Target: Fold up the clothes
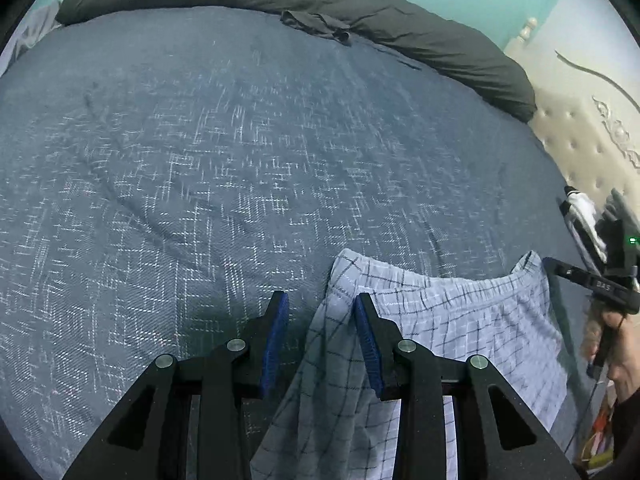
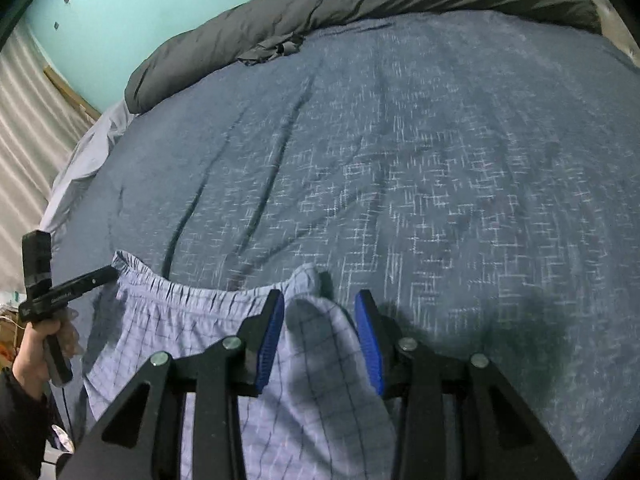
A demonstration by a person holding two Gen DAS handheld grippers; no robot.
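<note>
Left claw (image 1: 322, 312) has its blue pads part spread, with a bunched corner of the light checked shorts (image 1: 460, 320) between them; cloth lies against the right pad, the left pad stands clear, so I cannot tell whether it pinches. Right claw (image 2: 320, 312) is the same: pads part spread, a fold of the shorts (image 2: 192, 332) humped between them, grip unclear.

The shorts hang at the near edge of the bed (image 1: 200, 160), waistband stretched between the two claws. Beyond them the blue flecked bedspread runs wide and bare toward the far side, with a rolled dark grey duvet (image 1: 360, 4) and a small dark garment (image 1: 320, 26) along the far edge.

Left view alone shows the right claw (image 1: 550, 264) side-on at the waistband's right corner, its holding hand (image 1: 624, 356) and a tufted headboard (image 1: 580, 140). Right view alone shows the left claw (image 2: 114, 274), its hand (image 2: 30, 356), a turquoise wall (image 2: 140, 8) and curtains (image 2: 28, 92) at left.
</note>
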